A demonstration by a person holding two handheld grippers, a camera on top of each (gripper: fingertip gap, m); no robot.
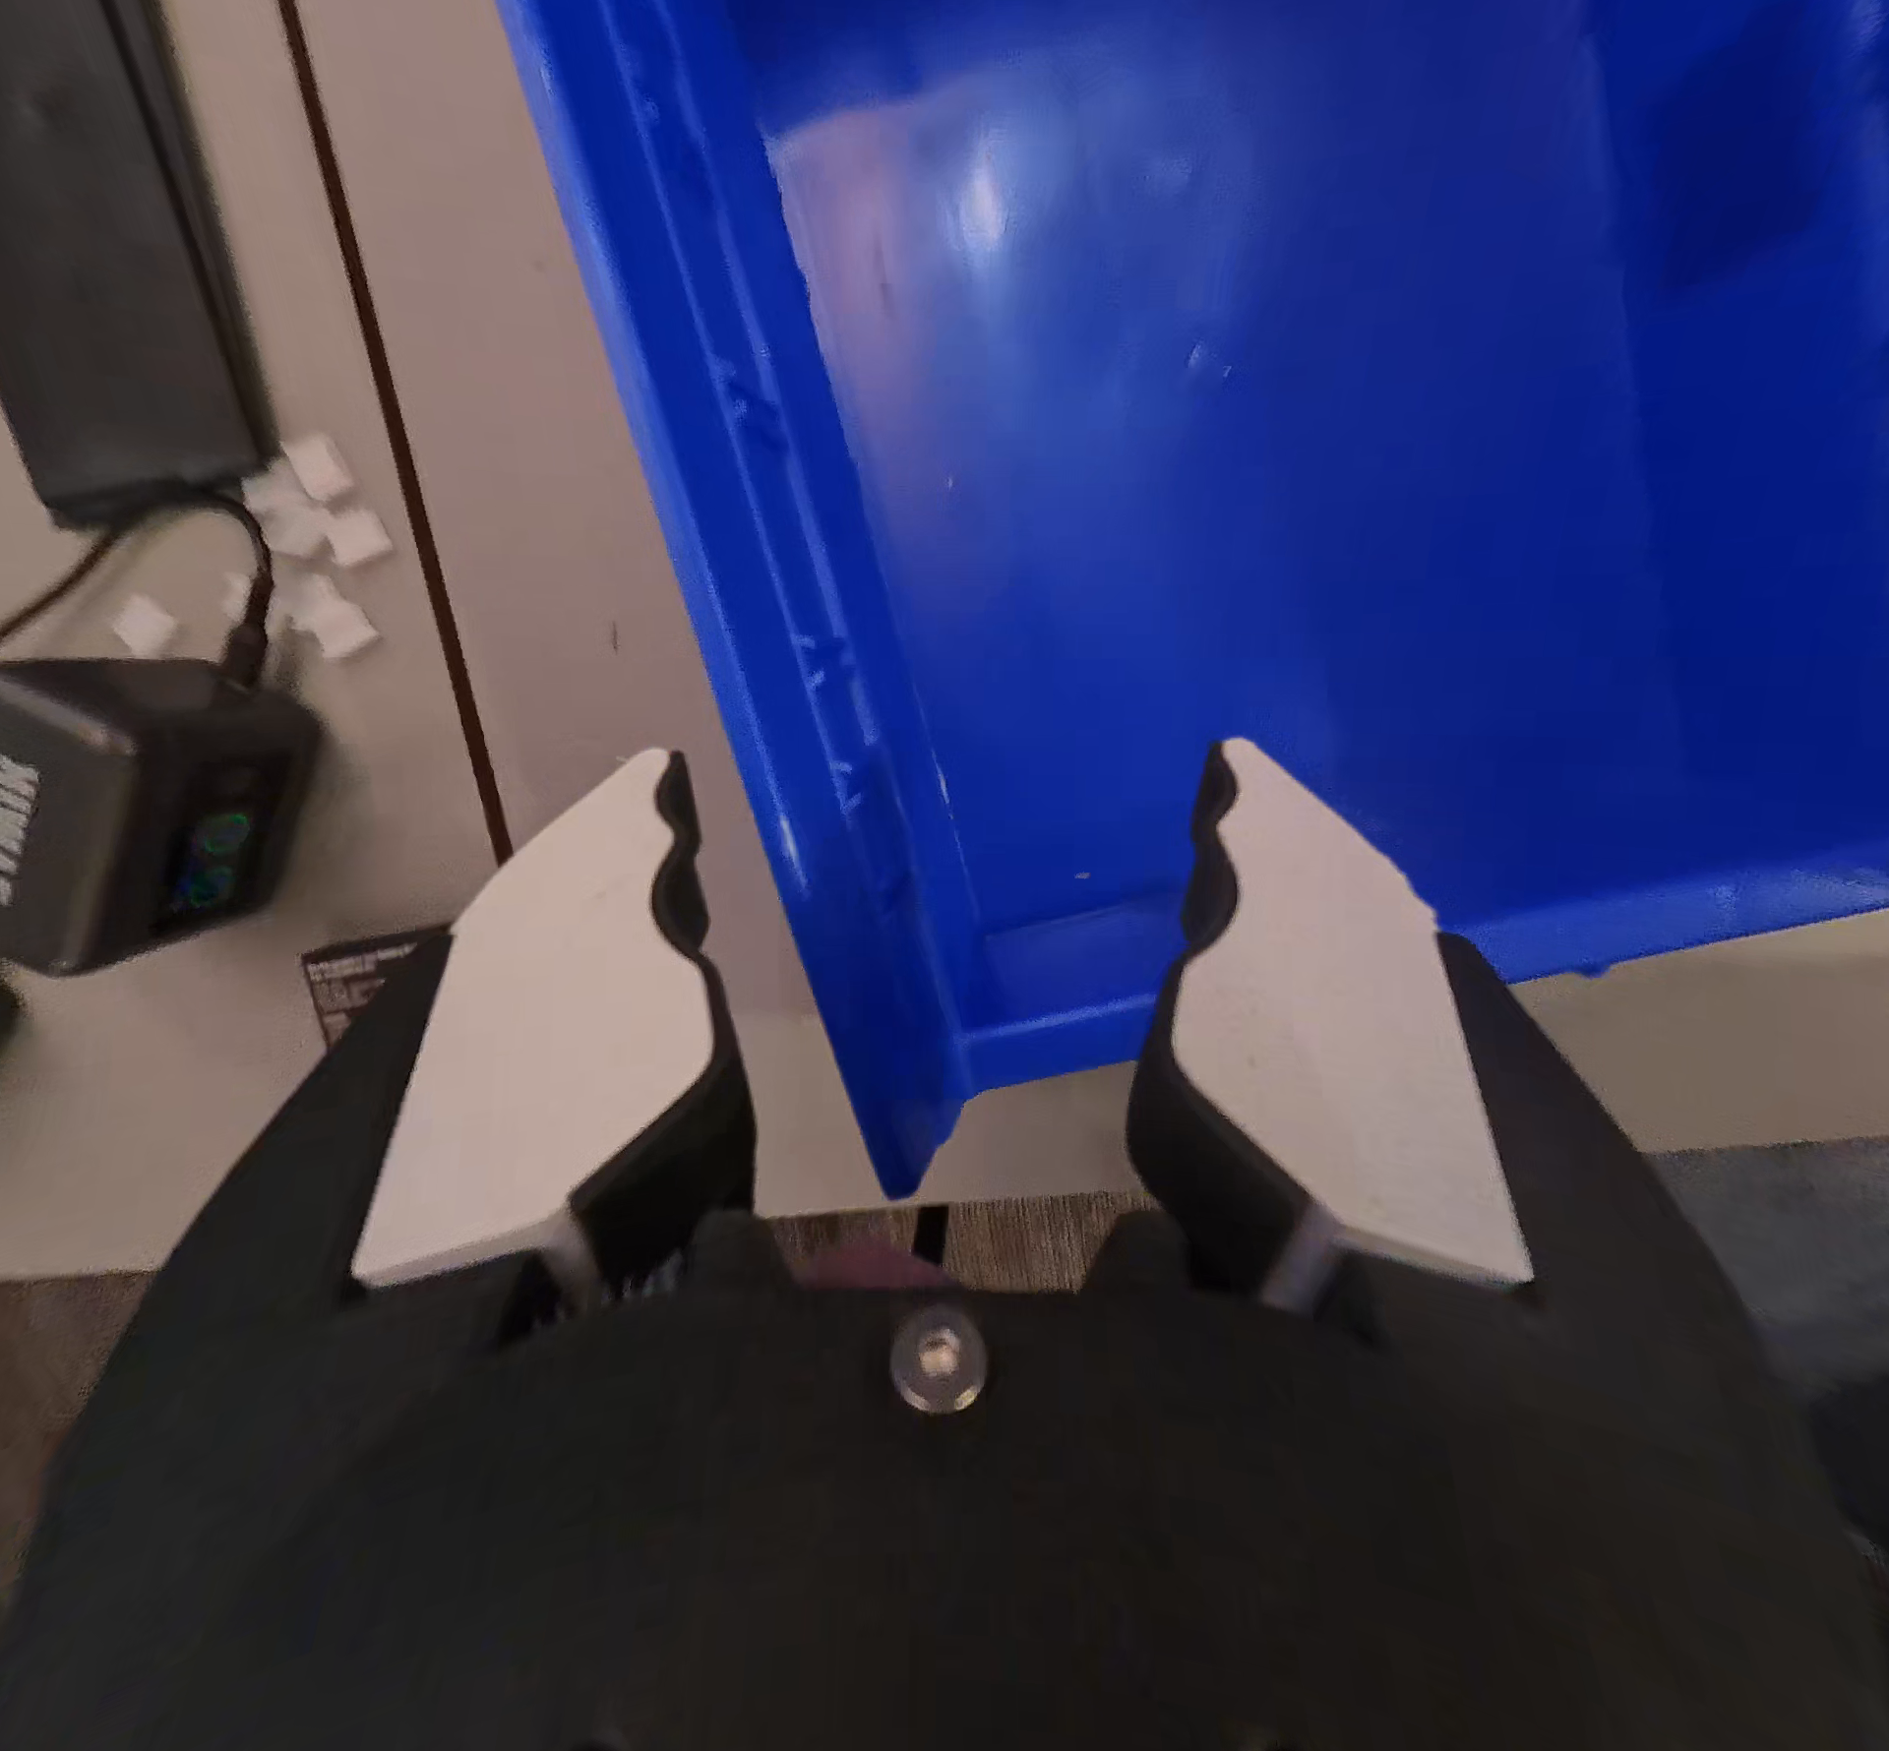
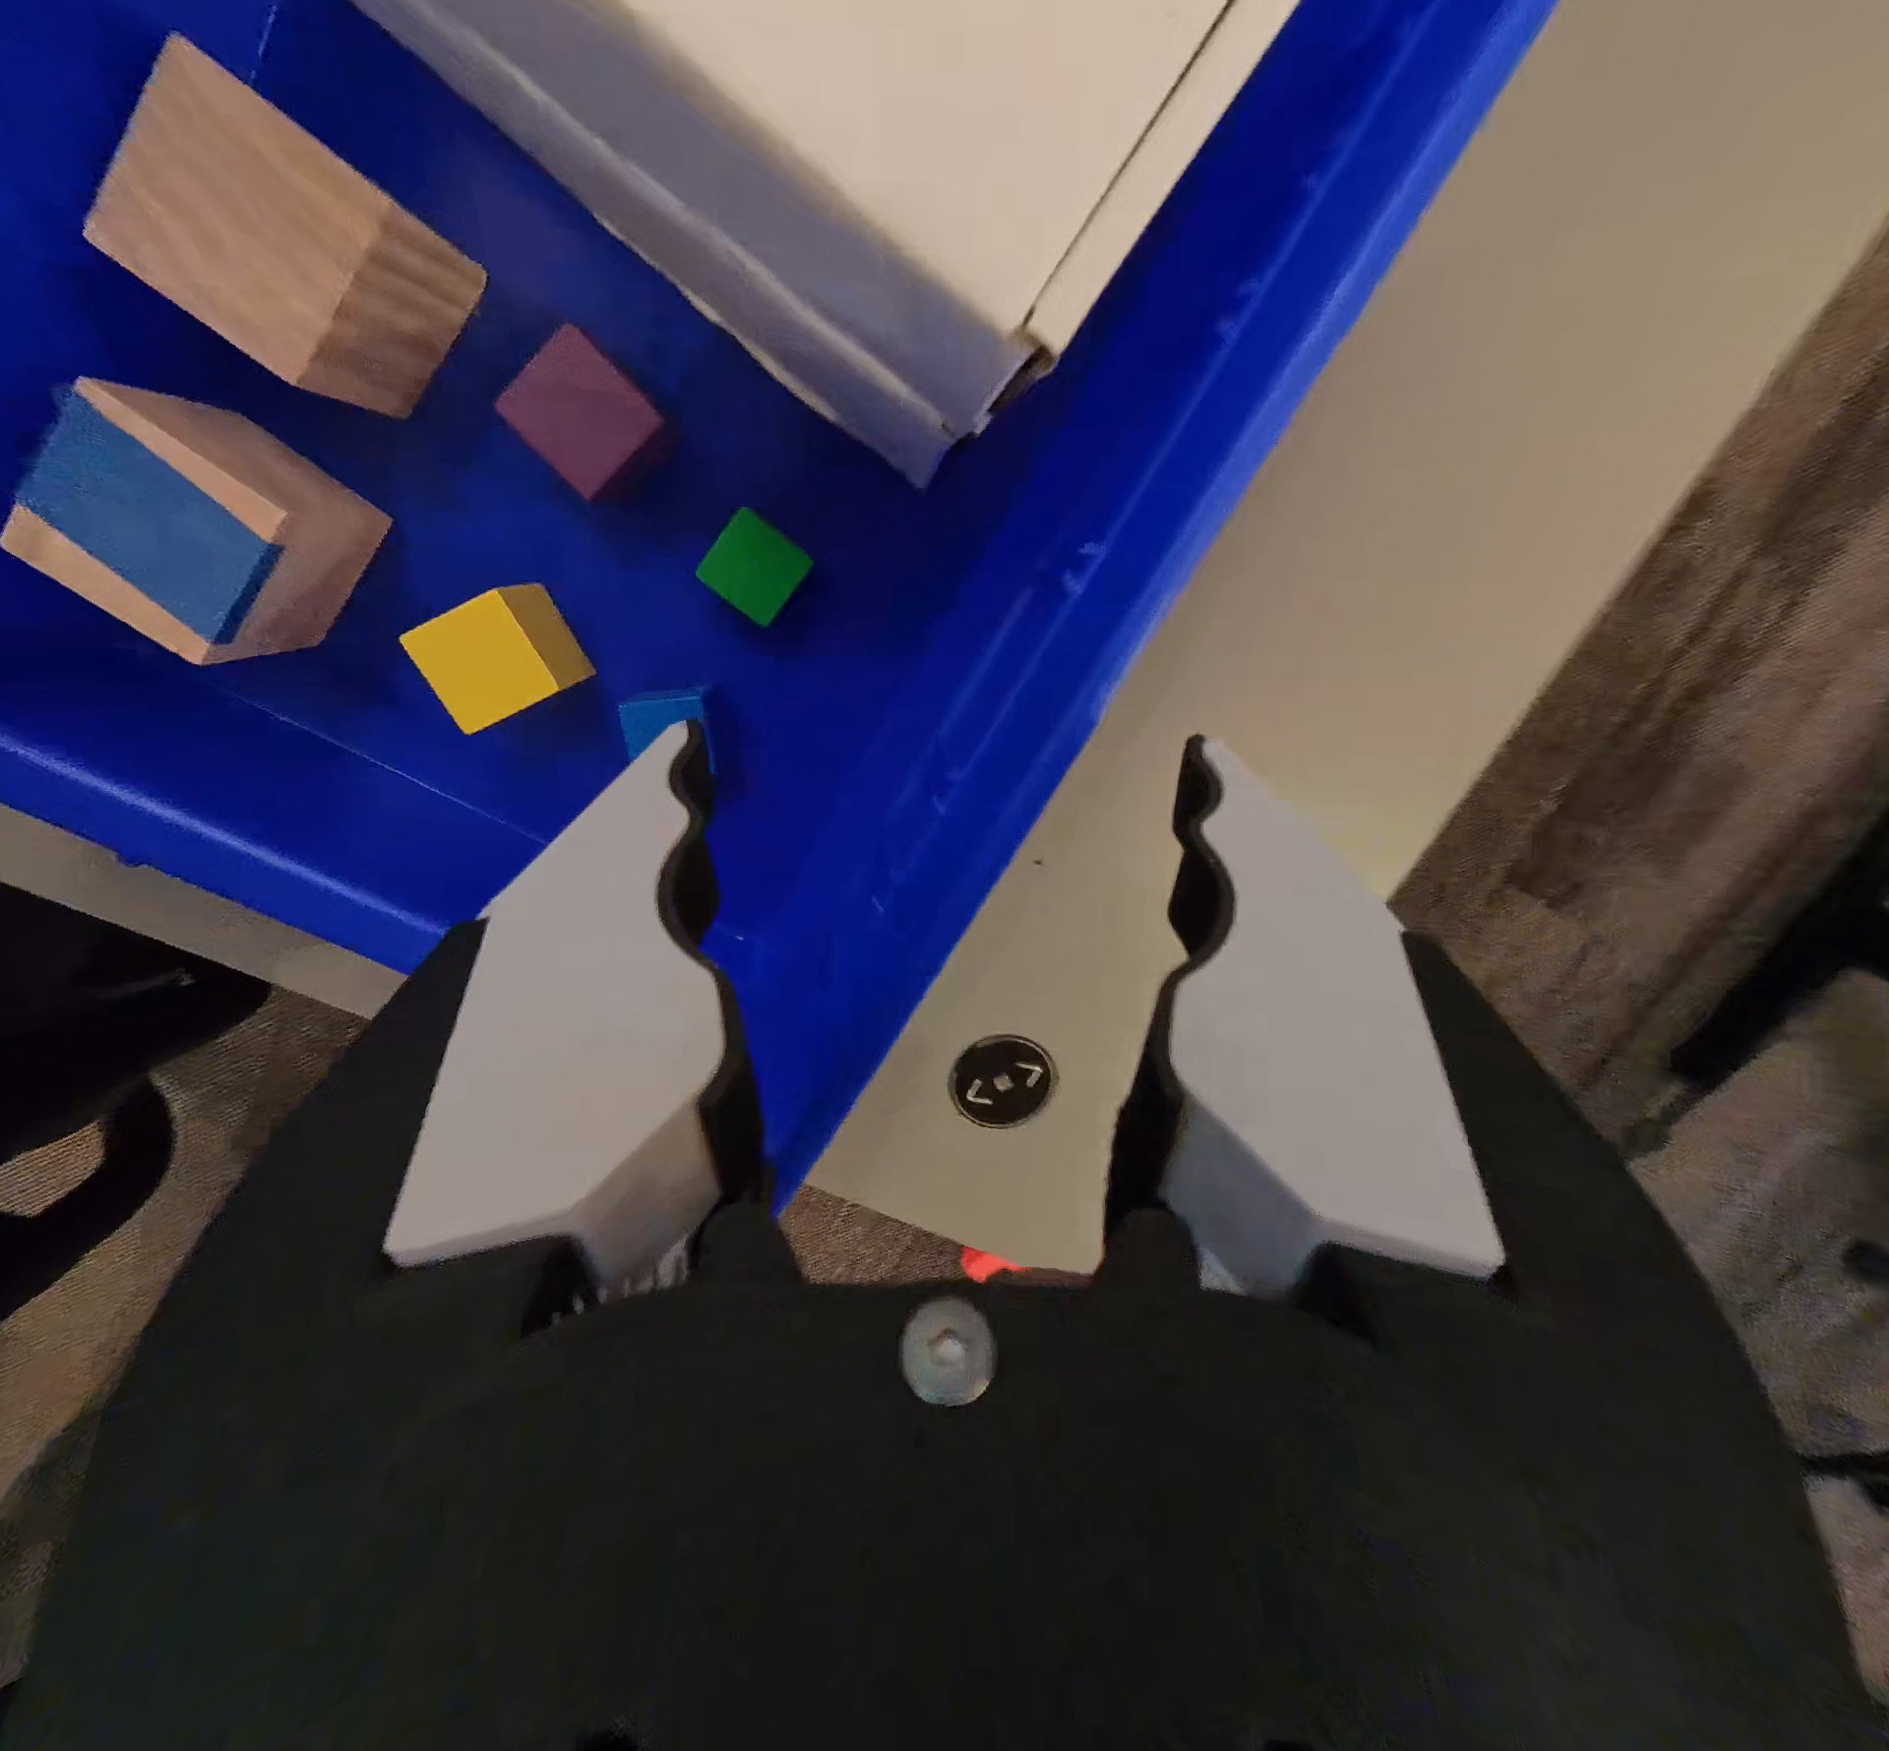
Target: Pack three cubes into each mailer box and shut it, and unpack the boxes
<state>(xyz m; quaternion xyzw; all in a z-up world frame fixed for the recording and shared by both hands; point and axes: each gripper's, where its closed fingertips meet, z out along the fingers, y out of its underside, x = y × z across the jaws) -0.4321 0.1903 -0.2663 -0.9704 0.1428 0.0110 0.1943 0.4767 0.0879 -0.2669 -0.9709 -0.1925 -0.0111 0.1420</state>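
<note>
In the right wrist view a blue bin holds a shut white mailer box and several cubes: a large wooden cube, a wooden cube with a blue face, a purple cube, a green cube, a yellow cube and a small blue cube partly behind my left finger. My right gripper is open and empty over the bin's right rim. In the left wrist view my left gripper is open and empty over the near left corner of a blue bin whose visible floor is bare.
Left of the bin on the white table lie a black box-shaped device with a cable, a dark flat unit and several small white pieces. A round black button sits in the table near its corner. Grey carpet lies below.
</note>
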